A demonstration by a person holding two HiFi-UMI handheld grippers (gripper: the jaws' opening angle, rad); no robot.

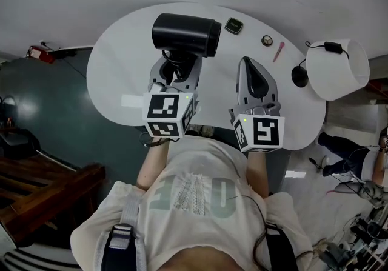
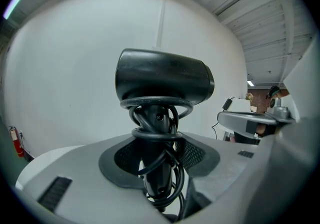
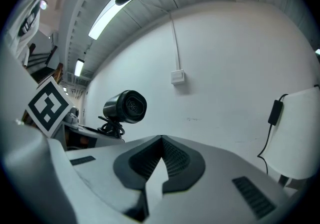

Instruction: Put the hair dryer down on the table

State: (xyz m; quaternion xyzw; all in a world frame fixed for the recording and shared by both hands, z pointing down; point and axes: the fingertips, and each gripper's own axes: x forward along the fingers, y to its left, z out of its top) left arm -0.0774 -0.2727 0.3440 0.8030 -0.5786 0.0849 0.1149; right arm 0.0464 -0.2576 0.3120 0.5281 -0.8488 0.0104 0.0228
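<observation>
- Person's shirt [image 1: 194, 203] fills near part of head view; both tongs reach out beyond it over counter [image 1: 118, 73].
- L tongs [image 2: 159, 168]: jaws clamped on handle of hair dryer [image 1: 185, 34], w/ its cord [image 2: 155, 133] coiled round handle and caught between jaws too.
- Dryer: black, barrel crosswise, held over far-left part of counter; appears clear of surface, height not readable.
- R tongs [image 3: 159, 150]: jaws together, nothing between; over near-right part of counter, well apart from dryer.
- Step in hand (judged): lower dryer onto bare patch toward counter's left end. Bring it down till counter bears its weight, lay it on its side rather than stood on handle, then part jaws slowly. Cord loops may snag on jaws, so withdraw straight along handle.
- Surroundings: small dark square device [image 1: 234, 25], small round item [image 1: 267, 40] and pink stick [image 1: 278, 52] near far edge; black round object [image 1: 299, 76] and white lamp shade [image 1: 337, 70] at right end.
- Obstacles: none seen under dryer; clutter lies rightward, so set down left of centre.
</observation>
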